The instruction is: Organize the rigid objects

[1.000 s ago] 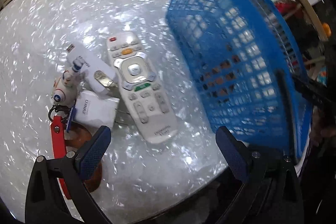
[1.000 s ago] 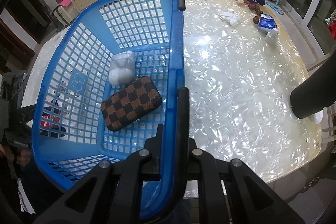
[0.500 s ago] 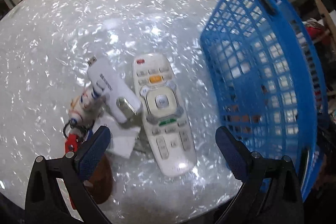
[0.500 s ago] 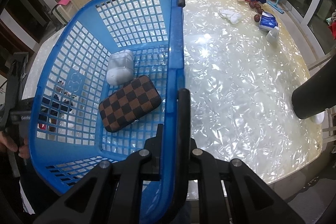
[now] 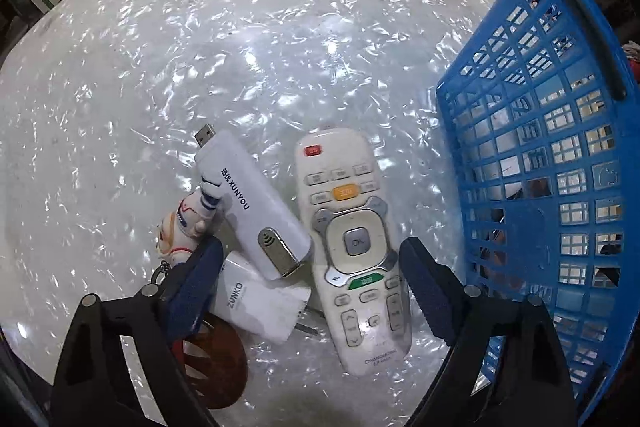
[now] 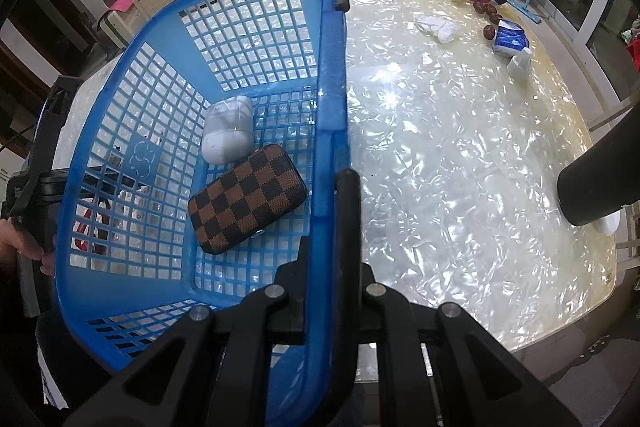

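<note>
Pearly white table (image 5: 280,27): your left gripper (image 5: 312,287) hangs over the white remote (image 5: 352,239) beside the blue basket (image 5: 560,167), jaws spread but just been narrowing, touching nothing. Your right gripper (image 6: 326,291) is clamped on the basket rim.

"XUNYOU", preceded by two Chinese characters, is printed along the white USB dongle (image 5: 251,203). "ZUNKO" is read on the white charger plug (image 5: 260,301) lying partly under it. On the white remote control (image 5: 352,239), "OK" is marked on the centre button, and a brand line is printed near the lower end, too small to be read with certainty.
</note>
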`<state>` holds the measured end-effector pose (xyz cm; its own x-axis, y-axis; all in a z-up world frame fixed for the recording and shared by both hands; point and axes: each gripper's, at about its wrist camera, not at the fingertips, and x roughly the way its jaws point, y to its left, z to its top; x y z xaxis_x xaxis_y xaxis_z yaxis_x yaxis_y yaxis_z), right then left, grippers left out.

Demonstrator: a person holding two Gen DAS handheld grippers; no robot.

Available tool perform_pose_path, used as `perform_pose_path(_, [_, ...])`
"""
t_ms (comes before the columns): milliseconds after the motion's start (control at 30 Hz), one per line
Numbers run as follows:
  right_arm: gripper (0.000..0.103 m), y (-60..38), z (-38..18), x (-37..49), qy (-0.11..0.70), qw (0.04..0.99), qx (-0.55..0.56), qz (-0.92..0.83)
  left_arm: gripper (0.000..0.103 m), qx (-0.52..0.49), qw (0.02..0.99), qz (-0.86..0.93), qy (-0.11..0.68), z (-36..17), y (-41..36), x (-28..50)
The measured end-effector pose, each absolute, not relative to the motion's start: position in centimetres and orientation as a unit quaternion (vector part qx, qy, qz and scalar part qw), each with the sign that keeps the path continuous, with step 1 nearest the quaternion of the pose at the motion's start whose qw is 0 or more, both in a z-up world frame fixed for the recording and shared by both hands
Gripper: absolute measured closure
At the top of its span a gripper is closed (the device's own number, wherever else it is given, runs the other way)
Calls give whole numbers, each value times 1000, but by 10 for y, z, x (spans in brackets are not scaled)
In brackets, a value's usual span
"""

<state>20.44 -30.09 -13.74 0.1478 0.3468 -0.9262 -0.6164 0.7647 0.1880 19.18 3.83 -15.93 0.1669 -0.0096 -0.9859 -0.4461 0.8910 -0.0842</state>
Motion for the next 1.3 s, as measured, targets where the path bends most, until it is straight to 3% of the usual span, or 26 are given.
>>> perform_pose_path(67, [93, -301, -138, 205, 568, 748, -116, 322, 16, -186, 739, 144, 631, -160, 44, 192])
perform_pose_path(200, [93, -302, -138, 205, 568, 748, -114, 323, 38, -181, 736, 141, 637, -156, 56, 200])
perform_pose_path(633, [93, -303, -138, 205, 568, 748, -111, 324, 37, -163, 729, 118, 654, -118, 55, 238])
perform_pose_path(900, [93, -303, -137, 206, 568, 749, -108, 324, 37, -215, 708, 105, 665, -129, 57, 230])
perform_pose_path(1300, [93, -304, -137, 207, 569, 749, -104, 323, 37, -196, 704, 133, 670, -169, 55, 232])
